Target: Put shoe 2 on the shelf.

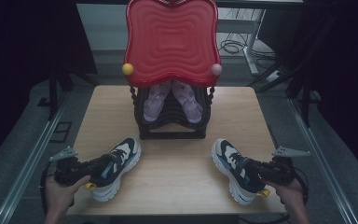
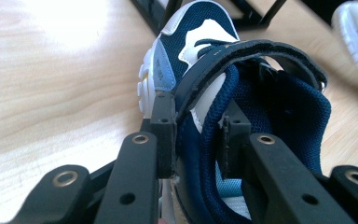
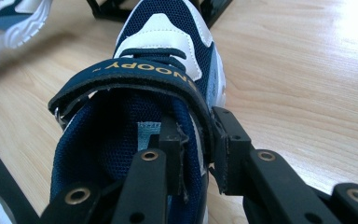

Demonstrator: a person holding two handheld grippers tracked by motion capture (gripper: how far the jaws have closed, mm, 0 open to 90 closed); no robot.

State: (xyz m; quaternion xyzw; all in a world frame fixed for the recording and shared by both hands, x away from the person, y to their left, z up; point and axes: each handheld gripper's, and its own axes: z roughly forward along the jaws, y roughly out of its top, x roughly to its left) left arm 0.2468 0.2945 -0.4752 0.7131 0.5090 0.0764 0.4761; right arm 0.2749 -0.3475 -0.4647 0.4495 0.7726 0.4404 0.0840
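Sneakers gripped at the collar, one in each hand-held gripper, on the near part of the surface.

Left hand-held gripper point(image 2: 193, 135) pinches the side wall of the left sneaker point(image 1: 116, 165), one jaw outside, one inside the opening; right hand-held gripper point(image 3: 198, 144) clamps the right sneaker point(image 1: 233, 168) the same way. Both shoes rest on the wooden surface point(image 1: 177, 163), toes pointing far, well apart. Beyond them stands a black rack point(image 1: 172, 123) holding pink shoes point(image 1: 156, 102) under a red tray point(image 1: 171, 39).

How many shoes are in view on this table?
4. One navy sneaker in the left hand-held gripper, one in the right hand-held gripper, two pink shoes on the black rack. More may be hidden under the red top.
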